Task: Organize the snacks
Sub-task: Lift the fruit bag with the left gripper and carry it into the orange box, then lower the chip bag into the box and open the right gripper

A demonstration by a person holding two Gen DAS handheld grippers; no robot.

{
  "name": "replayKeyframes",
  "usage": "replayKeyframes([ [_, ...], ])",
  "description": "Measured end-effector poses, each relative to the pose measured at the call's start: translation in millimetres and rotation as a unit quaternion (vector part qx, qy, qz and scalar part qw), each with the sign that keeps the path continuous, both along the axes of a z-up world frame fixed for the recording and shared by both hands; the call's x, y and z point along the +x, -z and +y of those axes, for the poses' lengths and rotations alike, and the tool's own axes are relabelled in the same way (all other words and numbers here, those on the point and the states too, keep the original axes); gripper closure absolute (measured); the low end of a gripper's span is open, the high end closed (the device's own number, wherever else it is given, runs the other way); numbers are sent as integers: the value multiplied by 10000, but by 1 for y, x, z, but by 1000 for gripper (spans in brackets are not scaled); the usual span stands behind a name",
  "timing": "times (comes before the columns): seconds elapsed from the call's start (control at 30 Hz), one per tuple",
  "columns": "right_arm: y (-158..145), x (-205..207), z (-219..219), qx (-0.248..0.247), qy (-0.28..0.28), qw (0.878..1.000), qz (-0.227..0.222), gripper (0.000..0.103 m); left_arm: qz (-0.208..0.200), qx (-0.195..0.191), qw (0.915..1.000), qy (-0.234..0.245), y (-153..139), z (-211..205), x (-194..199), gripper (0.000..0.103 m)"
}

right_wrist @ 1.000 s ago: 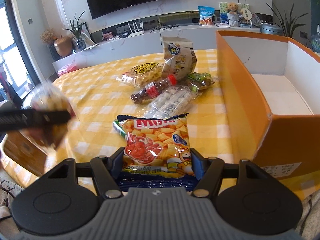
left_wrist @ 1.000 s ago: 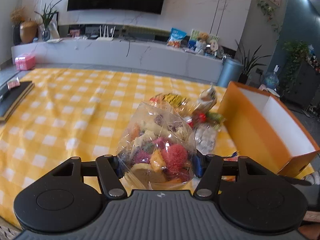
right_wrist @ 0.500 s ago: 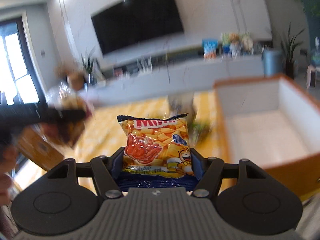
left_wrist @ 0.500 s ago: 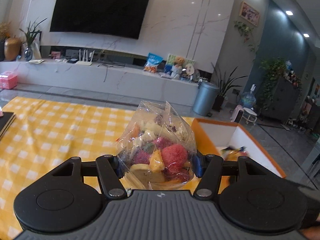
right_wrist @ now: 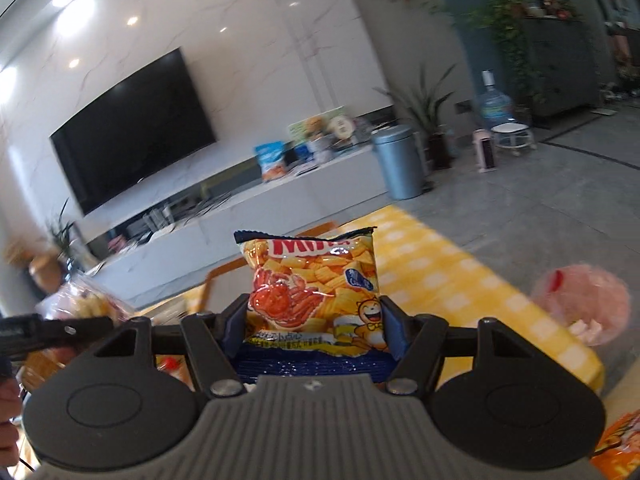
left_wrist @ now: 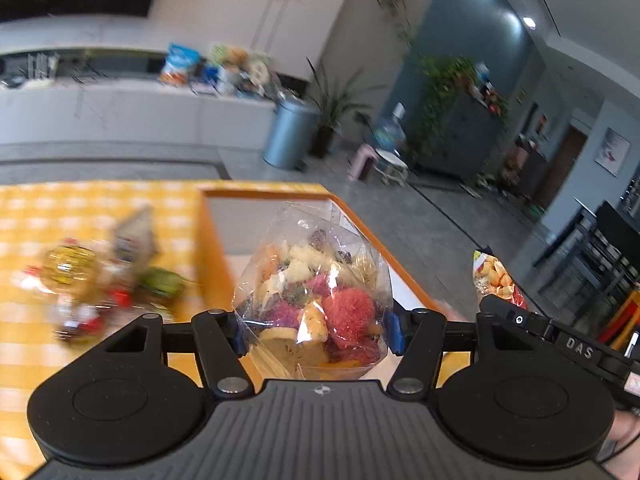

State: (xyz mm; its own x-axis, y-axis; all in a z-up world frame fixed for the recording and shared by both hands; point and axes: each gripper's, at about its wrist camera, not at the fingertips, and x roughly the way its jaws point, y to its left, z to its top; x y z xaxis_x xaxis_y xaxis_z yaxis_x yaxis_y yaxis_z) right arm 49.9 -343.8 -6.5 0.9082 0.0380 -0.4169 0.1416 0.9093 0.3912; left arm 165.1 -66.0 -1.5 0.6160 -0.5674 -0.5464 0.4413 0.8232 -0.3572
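Left gripper (left_wrist: pixel 318 330) clamping its blue-padded fingers (left_wrist: pixel 394 334) against both sides of a clear bag of mixed dried fruit (left_wrist: pixel 316 292), holding it upright and off the table, in front of the open orange box (left_wrist: pixel 212 240); box interior showing white behind the bag, toward 12 o'clock. Lying blurred at 9 o'clock on the yellow checked tablecloth (left_wrist: pixel 32 352): a pile of remaining snacks (left_wrist: pixel 100 280), just beside the box's left wall. Peeking in at 3 o'clock from the bag: the right-hand tool with its own yellow packet.

Right gripper (right_wrist: pixel 314 326) squeezing a yellow crab-print chip bag (right_wrist: pixel 314 288) between its two fingers (right_wrist: pixel 234 330), packet standing upright, blue bottom seam sitting low between the pads, top edge pointing to 12 o'clock. Appearing at 9 o'clock in the right wrist view: the left tool and part of the fruit bag, blurred. Sitting at 3 o'clock near the table edge: a pink rounded packet (right_wrist: pixel 584 304), blurred. Standing far off at 1 o'clock on the floor: a grey bin (right_wrist: pixel 398 162). Hanging on the marble wall at 10 o'clock: a dark television (right_wrist: pixel 132 128)
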Motion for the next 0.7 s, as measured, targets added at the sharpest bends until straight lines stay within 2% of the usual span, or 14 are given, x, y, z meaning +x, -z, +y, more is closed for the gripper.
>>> replayKeyframes([
  [0.1, 6, 0, -7, 151, -42, 9999, -65, 38, 146, -63, 9998, 110, 14, -23, 12, 34],
  [0.23, 12, 2, -4, 207, -201, 9995, -157, 38, 475, -99, 9988, -94, 36, -39, 27, 34],
  [0.3, 16, 5, -2, 292, -265, 9991, -156, 38, 625, -14, 9979, -181, 45, -47, 31, 35],
  [0.53, 28, 8, 3, 356, -484, 9982, -9, 38, 503, 549, 9967, -320, 58, -56, 23, 34],
  [0.67, 32, 7, -1, 457, -416, 9980, 100, 38, 331, 350, 9988, -8, 51, -50, 18, 12],
  [0.7, 32, 5, -4, 465, -388, 9981, 103, 38, 210, 301, 9993, 58, 49, -49, 16, 12],
])
